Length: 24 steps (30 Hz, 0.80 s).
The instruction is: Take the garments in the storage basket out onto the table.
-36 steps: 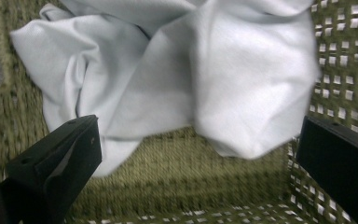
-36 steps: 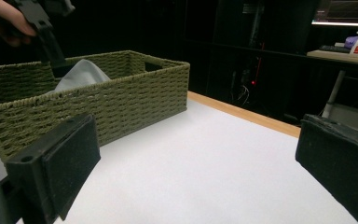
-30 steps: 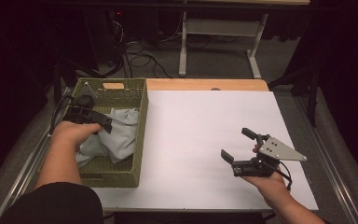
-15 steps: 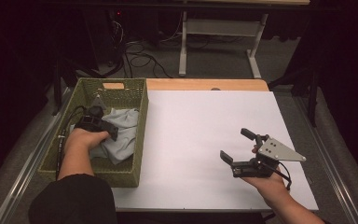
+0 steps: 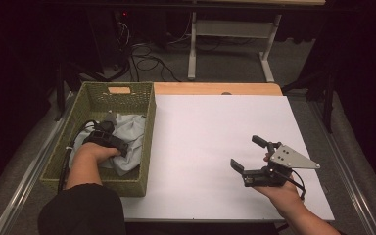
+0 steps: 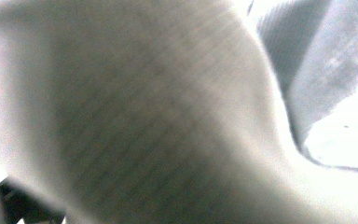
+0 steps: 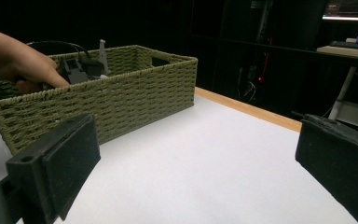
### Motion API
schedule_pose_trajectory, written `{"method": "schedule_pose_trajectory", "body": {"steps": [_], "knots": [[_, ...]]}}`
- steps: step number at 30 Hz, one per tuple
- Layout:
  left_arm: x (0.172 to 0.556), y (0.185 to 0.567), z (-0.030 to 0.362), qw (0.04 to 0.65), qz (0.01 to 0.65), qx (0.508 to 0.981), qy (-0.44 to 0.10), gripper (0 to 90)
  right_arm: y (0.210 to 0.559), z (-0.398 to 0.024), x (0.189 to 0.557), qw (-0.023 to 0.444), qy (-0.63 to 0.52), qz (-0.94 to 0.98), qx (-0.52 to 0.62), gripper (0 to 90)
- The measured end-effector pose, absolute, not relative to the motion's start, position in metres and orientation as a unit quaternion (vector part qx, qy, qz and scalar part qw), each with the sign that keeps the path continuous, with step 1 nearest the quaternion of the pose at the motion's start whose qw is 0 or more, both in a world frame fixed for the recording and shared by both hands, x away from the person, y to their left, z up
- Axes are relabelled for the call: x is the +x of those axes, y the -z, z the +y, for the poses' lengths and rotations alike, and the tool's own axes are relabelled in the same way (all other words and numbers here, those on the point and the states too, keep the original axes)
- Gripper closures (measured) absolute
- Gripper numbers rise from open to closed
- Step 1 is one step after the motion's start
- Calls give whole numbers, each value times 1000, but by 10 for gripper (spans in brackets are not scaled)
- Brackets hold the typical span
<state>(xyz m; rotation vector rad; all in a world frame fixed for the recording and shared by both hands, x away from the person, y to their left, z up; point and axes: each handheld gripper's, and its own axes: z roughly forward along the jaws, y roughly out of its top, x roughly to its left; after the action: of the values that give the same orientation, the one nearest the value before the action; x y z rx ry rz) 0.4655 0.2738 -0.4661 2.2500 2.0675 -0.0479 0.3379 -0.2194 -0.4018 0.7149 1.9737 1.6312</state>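
Pale grey-blue cloth (image 5: 129, 134) is lying crumpled inside the woven green basket (image 5: 147, 147) at the desk's (image 5: 200, 147) left edge. The left hand-held gripper (image 5: 108, 139) is now pressing down into that cloth, having travelled from the basket's far end toward its middle over the last second; its own view is pushing so close against the fabric (image 6: 168, 116) that I cannot tell whether its jaws are apart or together. This plunge suggests a grasp is beginning. The right hand-held gripper (image 5: 254, 156) is still waiting above the white surface, jaws wide apart, aiming toward the basket (image 7: 121, 102).
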Motion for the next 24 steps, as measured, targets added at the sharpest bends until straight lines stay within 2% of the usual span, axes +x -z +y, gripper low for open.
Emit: {"method": "schedule_pose_trajectory", "body": {"steps": [2,4,7,8,9,18,20,22,23,24], "knots": [[465,464,271,42,671,740,10,31,402,-219,338,237,-596,722,261,8],[464,461,268,46,664,746,8,114,402,-218,338,237,-595,723,259,8],[462,459,266,45,661,749,-1,172,402,-216,337,235,-595,724,257,8],[462,457,264,50,658,751,-4,208,402,-216,337,235,-595,725,256,8],[461,456,261,52,653,756,-9,284,402,-216,337,235,-595,725,256,8],[458,455,260,52,653,755,-22,344,402,-216,336,237,-596,724,255,8],[458,455,260,53,650,758,-26,384,402,-216,336,238,-596,723,256,8],[457,452,259,58,641,764,-32,461,402,-216,337,239,-594,724,257,8],[457,452,259,58,641,764,-32,541,402,-216,337,239,-594,724,257,8],[457,453,256,59,639,766,-37,549,402,-216,337,238,-593,725,258,8]]}}
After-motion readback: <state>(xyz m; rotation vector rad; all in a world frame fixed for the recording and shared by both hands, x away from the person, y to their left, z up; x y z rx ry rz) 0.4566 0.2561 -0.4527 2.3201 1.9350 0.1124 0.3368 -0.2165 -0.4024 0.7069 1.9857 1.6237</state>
